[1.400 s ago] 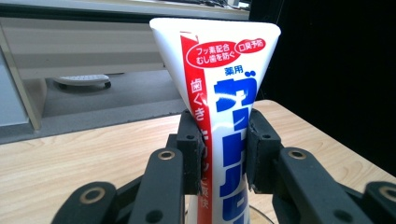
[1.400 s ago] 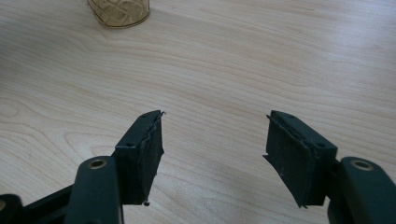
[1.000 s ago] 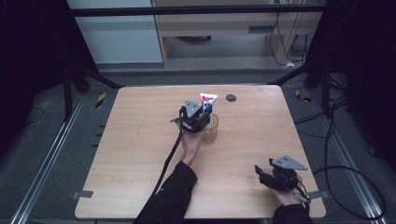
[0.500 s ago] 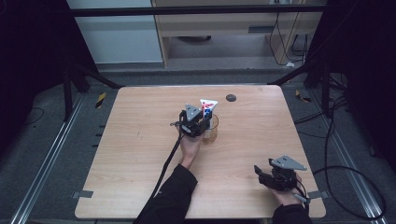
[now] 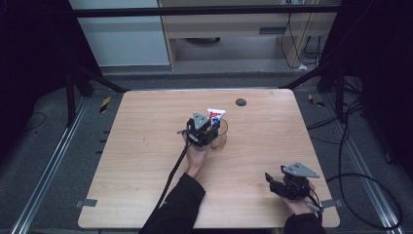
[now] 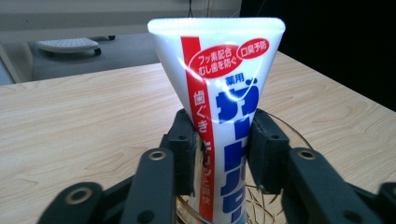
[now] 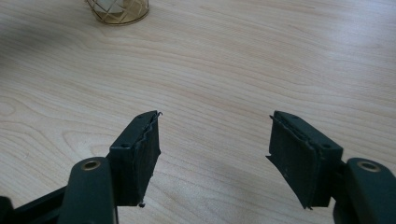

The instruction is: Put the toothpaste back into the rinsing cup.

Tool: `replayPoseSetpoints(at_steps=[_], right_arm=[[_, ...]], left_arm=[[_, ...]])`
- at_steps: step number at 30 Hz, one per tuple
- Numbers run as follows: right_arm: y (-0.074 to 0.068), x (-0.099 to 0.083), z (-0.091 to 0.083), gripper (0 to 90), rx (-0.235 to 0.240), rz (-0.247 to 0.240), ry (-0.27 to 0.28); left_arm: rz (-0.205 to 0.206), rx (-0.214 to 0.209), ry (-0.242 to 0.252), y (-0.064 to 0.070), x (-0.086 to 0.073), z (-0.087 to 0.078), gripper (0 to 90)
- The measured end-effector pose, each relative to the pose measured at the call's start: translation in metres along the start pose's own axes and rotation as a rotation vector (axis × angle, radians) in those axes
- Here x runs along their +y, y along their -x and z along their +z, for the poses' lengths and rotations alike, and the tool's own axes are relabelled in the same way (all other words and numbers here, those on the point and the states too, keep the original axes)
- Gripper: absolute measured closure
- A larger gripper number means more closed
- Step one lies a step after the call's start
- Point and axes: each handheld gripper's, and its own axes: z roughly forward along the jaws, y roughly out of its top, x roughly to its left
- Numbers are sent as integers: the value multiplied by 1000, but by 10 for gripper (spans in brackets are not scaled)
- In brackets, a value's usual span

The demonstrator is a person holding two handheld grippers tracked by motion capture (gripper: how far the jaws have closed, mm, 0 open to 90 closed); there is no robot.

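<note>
Your left gripper [image 6: 219,154] has its fingers [image 6: 184,149] closed on the tube [image 6: 219,93], one pad against each side of it. The tube is white, standing upright with its flat crimped end on top and its lower end down inside the glass [image 6: 285,135]. A red stripe runs down its face beside large blue Japanese characters; near the top, red ovals carry small white writing, among it フッ素配合 and 口臭予防, with 薬用 in blue below. The glass is clear with thin gold lines across its wall.

In the high view, that gripper [image 5: 204,132] sits near the middle of the table [image 5: 146,161], with the tube [image 5: 215,116] rising just behind it from the glass [image 5: 220,139].

Your right gripper [image 7: 215,154] has its fingers [image 7: 140,154] spread wide, holding nothing, over bare wood. In the high view it [image 5: 277,181] rests near the table's near right corner, well apart from the glass.

You have one tube, one glass, and one small dark disc [image 5: 240,102] near the far edge.
</note>
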Motion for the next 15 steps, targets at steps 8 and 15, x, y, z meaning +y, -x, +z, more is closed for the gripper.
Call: replayPoseSetpoints(at_steps=[8, 15], right_arm=[[0, 0, 0, 323, -8, 3, -3], [0, -1, -1, 311, -12, 2, -2]], left_arm=[[-10, -28, -1, -2, 7, -20, 438], [21, -61, -19, -7, 11, -49, 372]])
